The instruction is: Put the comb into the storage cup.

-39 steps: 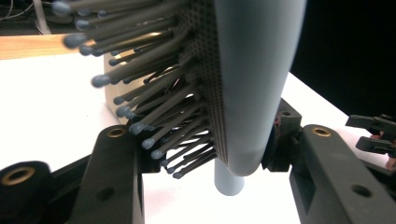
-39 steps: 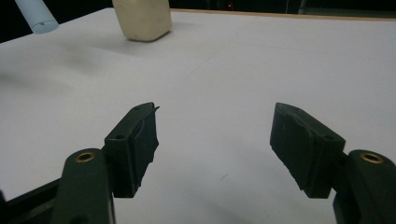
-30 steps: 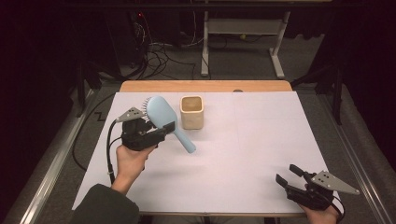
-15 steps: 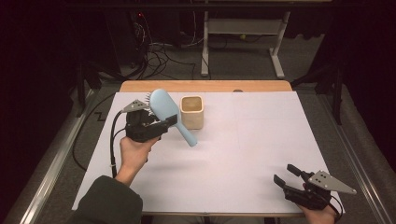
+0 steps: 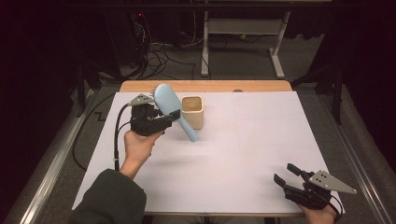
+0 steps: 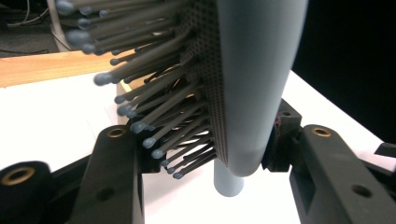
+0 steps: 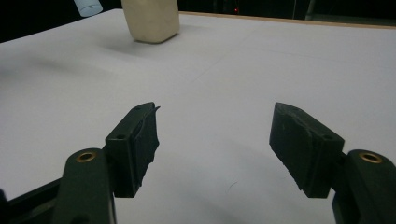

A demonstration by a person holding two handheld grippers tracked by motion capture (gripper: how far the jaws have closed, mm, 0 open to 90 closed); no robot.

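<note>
While clamped in the left tongs (image 5: 161, 122), blue hairbrush (image 5: 169, 103) beside cup (image 5: 193, 111), right tongs (image 5: 287, 175) agape, far off.

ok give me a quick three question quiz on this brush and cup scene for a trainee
1. True or false: the left gripper is shut on the blue hairbrush.
2. Which end of the hairbrush points down toward the table? A) the bristled head B) the handle
3. Fill in: the right gripper has its jaws ____ with nothing between them.

Key: 1 true. 2 B; the handle hangs in front of the beige cup. 3 open.
</note>
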